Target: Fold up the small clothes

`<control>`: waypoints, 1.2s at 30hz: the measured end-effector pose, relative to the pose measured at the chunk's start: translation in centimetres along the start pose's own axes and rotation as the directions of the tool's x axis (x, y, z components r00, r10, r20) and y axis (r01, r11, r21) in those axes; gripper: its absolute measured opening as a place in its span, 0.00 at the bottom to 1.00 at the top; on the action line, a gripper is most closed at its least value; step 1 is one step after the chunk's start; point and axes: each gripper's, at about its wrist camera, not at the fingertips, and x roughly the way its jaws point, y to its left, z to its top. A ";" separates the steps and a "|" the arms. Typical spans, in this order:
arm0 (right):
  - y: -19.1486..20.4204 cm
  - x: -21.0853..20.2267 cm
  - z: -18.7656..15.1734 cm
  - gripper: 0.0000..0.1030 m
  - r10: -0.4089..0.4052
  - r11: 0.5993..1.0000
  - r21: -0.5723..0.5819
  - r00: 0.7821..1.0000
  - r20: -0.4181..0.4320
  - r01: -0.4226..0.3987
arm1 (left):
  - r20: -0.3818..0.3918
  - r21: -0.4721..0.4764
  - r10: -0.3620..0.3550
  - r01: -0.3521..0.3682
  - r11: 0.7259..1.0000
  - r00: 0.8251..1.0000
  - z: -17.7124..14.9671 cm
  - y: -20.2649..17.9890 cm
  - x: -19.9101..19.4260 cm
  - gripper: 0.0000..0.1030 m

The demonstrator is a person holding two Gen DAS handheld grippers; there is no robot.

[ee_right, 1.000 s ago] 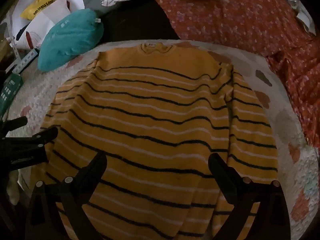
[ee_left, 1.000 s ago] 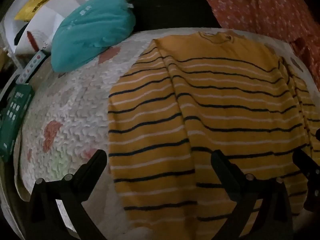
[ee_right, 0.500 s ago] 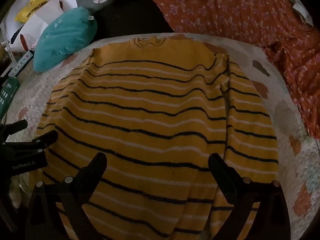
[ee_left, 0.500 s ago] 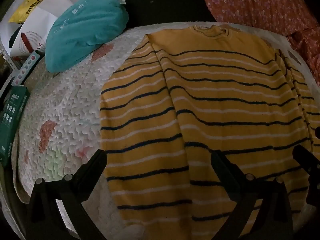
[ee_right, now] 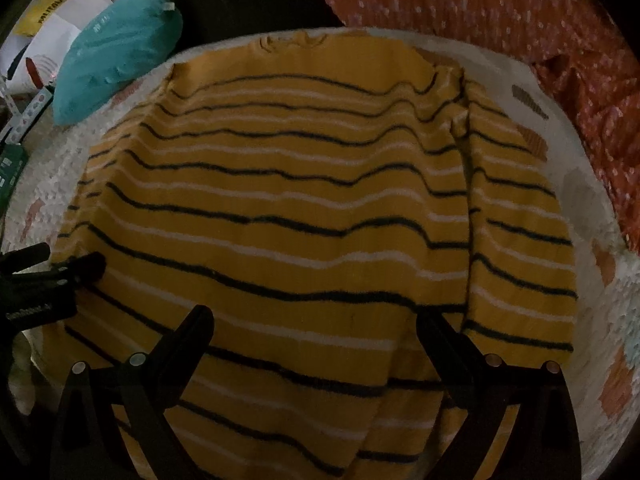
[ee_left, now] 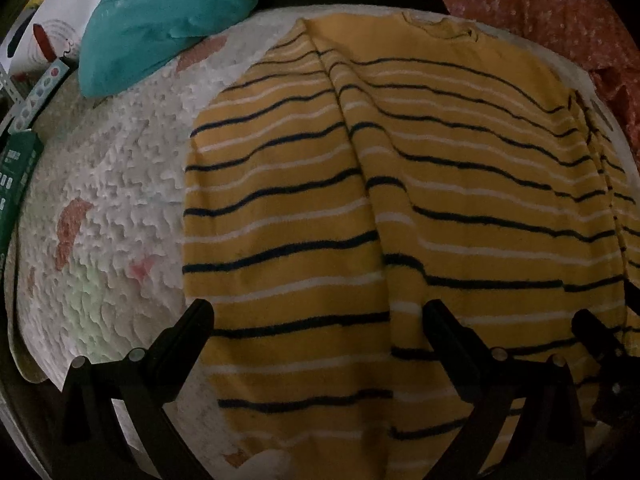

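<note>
Sweater (ee_left: pixel 400 208) lies flat on the quilt (ee_left: pixel 112 184), collar at 12, sleeves tucked in. Both grippers, left (ee_left: pixel 318 320) and right (ee_right: pixel 314 322), hover spread, grasping nothing. I'd pinch the hem corners at 6 together and lift evenly toward 12.

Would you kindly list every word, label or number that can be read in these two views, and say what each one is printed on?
Nothing reads in full.
Yellow bag: black capitals, too blurred; perhaps "...TON FARM...".
Teal cushion: pale print, unreadable.
Green box: white marks, too small.
Left gripper: small white lettering on its body, blurred.
Striped yellow sweater: no text visible.
</note>
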 end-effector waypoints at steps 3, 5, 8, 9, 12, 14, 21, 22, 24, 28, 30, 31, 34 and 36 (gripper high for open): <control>0.1 0.8 -0.3 0.99 -0.004 1.000 0.004 1.000 -0.030 0.004 | -0.014 0.020 0.005 -0.004 1.000 1.000 -0.2 -0.4 0.3 1.00; 0.3 1.1 -0.4 0.99 -0.016 1.000 -0.006 0.999 -0.032 0.015 | -0.023 0.027 0.009 -0.008 1.000 1.000 -0.4 -0.6 0.6 1.00; 0.5 1.3 -0.5 1.00 -0.024 1.000 -0.015 0.999 -0.032 0.023 | -0.031 0.020 0.008 -0.008 1.000 0.999 -0.5 -0.7 0.8 1.00; 0.5 1.3 -0.6 1.00 -0.024 1.000 -0.015 0.999 -0.033 0.024 | -0.034 0.017 0.006 -0.006 1.000 0.999 -0.5 -0.7 0.9 1.00; 0.5 1.4 -0.4 1.00 -0.028 0.999 -0.017 0.999 -0.040 0.027 | -0.042 0.003 -0.002 0.002 1.000 0.999 -0.6 -0.6 1.0 1.00; 0.6 1.4 -0.4 1.00 -0.032 0.999 -0.020 0.999 -0.042 0.031 | -0.045 -0.003 -0.010 0.010 1.000 0.999 -0.6 -0.4 1.1 1.00; 0.7 1.6 -0.6 1.00 -0.039 0.999 -0.021 0.998 -0.044 0.038 | -0.037 -0.009 -0.080 0.080 0.997 0.996 -1.4 0.4 1.3 1.00; 0.7 1.6 -0.6 1.00 -0.039 0.999 -0.020 0.998 -0.044 0.039 | -0.039 -0.011 -0.086 0.086 0.996 0.995 -1.6 0.4 1.3 1.00; 0.8 1.6 -0.6 1.00 -0.042 0.999 -0.019 0.998 -0.039 0.041 | -0.045 -0.006 -0.097 0.097 0.995 0.994 -2.1 0.3 1.1 1.00; 1.0 1.7 -0.9 1.00 -0.049 0.999 -0.013 0.999 -0.023 0.048 | -0.054 -0.001 -0.115 0.115 0.993 0.992 -2.9 0.3 0.7 1.00; 1.0 1.8 -0.9 1.00 -0.053 0.999 -0.005 0.998 -0.017 0.053 | -0.060 0.008 -0.121 0.122 0.993 0.991 -3.5 0.1 0.3 1.00; 1.1 1.9 -0.9 1.00 -0.057 0.998 0.001 0.998 -0.017 0.057 | -0.062 0.012 -0.123 0.124 0.992 0.990 -3.7 0.1 0.1 1.00; 1.1 1.9 -0.9 1.00 -0.069 0.998 0.002 0.997 -0.016 0.069 | -0.068 0.014 -0.119 0.121 0.993 0.991 -4.5 -0.2 -0.5 1.00; 1.1 1.9 -1.0 1.00 -0.070 0.998 -0.007 0.997 -0.013 0.070 | -0.083 0.021 -0.112 0.114 0.993 0.990 -5.2 -0.8 -1.4 1.00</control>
